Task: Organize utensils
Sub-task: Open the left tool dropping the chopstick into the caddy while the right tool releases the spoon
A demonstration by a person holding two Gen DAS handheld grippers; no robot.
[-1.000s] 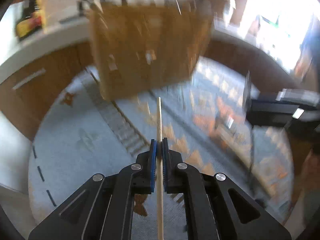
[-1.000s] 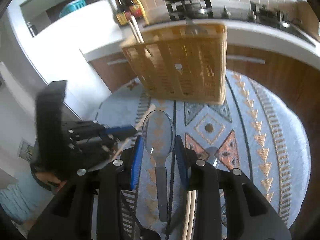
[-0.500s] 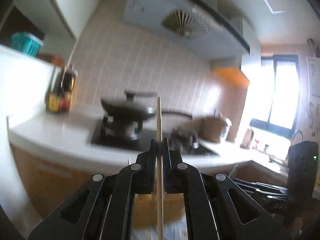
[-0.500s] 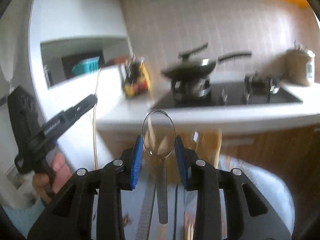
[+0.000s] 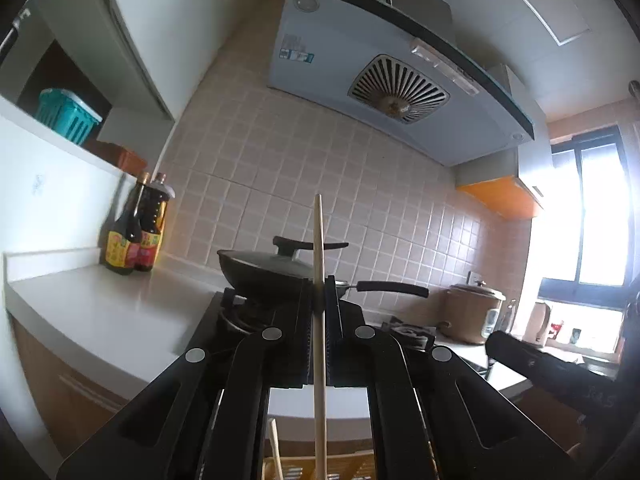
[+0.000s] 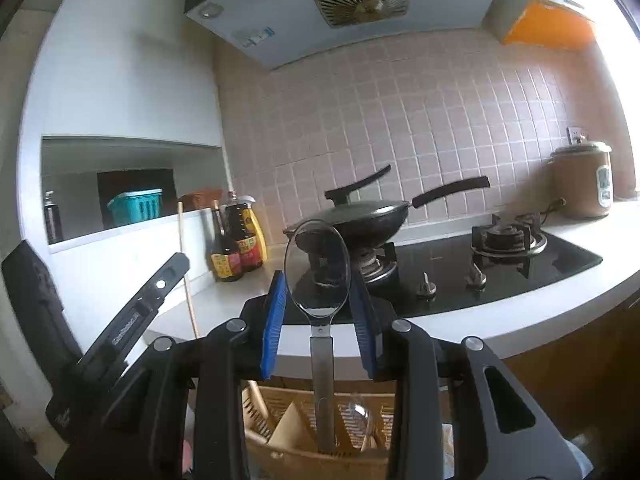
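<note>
My left gripper (image 5: 319, 280) is shut on a thin wooden chopstick (image 5: 318, 236), which runs straight out past the fingertips. The right gripper (image 6: 319, 292) is shut on a clear spoon (image 6: 318, 268): its blue pads press the sides of the bowl, and the grey handle points back toward the camera. Below both grippers sits a woven wicker basket (image 6: 280, 412) with several compartments and some utensils inside; only its top rim (image 5: 304, 468) shows in the left wrist view. In the right wrist view the left gripper (image 6: 140, 312) and its chopstick (image 6: 186, 272) stand at the left.
Ahead is a white kitchen counter (image 6: 520, 320) with a black gas hob (image 6: 460, 276), a lidded wok (image 6: 360, 220) and two sauce bottles (image 6: 236, 240). A rice cooker (image 6: 580, 180) stands at the right, a range hood (image 5: 380, 80) hangs above, and a teal basket (image 6: 136, 206) sits on a shelf.
Both grippers rose and tilted up from the patterned rug and basket front to face the counter and stove. The basket now lies below them. Chopstick and spoon stay gripped.
</note>
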